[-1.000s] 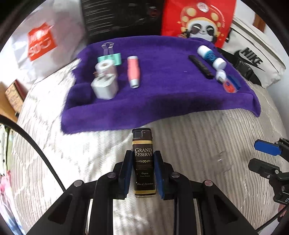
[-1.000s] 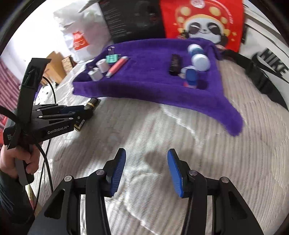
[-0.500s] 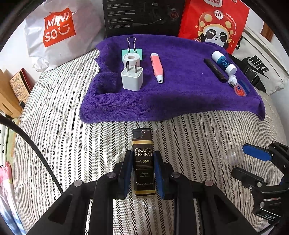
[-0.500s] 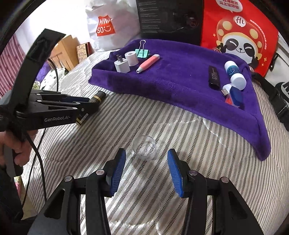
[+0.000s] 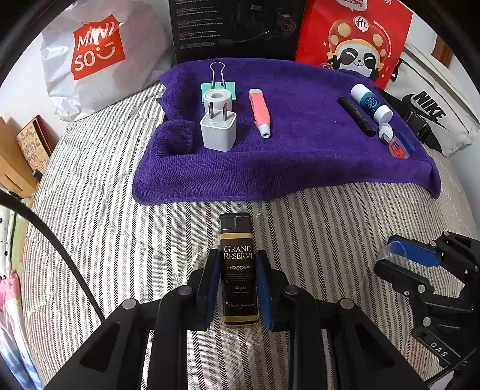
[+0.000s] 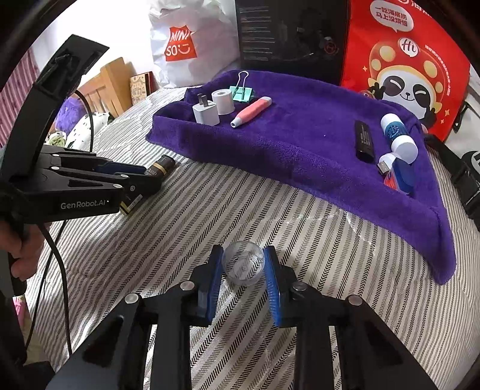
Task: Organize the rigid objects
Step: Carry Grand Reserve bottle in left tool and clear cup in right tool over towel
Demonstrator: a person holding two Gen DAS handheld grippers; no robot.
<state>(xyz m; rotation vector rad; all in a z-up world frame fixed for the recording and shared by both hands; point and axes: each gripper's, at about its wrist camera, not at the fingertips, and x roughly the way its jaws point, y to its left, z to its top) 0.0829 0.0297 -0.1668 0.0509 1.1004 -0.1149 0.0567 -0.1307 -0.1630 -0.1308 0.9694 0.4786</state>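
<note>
Left tongs (image 5: 238, 288): clamped on the dark brown "Grand Reserve" lighter (image 5: 238, 267), gripped mid-body so it stays level.
Right tongs (image 6: 243, 277): closing around the clear plastic ball-shaped cap (image 6: 243, 263) lying on the striped bed (image 6: 300, 216).
Ahead of both: purple towel (image 6: 300, 141), likely the sorting spot.

Bed (image 5: 90, 228) w/ grey-and-white striped cover carries everything. Purple towel (image 5: 300, 162) spread across far half, near edge rumpled, right corner drooping toward near right. At far edge, leaning up behind towel: white Miniso bag (image 5: 99, 57) far left, black box (image 5: 234, 27) centre, red panda bag (image 5: 354, 39) right, white Nike bag (image 5: 432, 114) far right. Near side, on bare cover: dark lighter (image 5: 238, 270) lying flat just short of towel edge, clear round cap (image 6: 243, 264) to its right.
</note>
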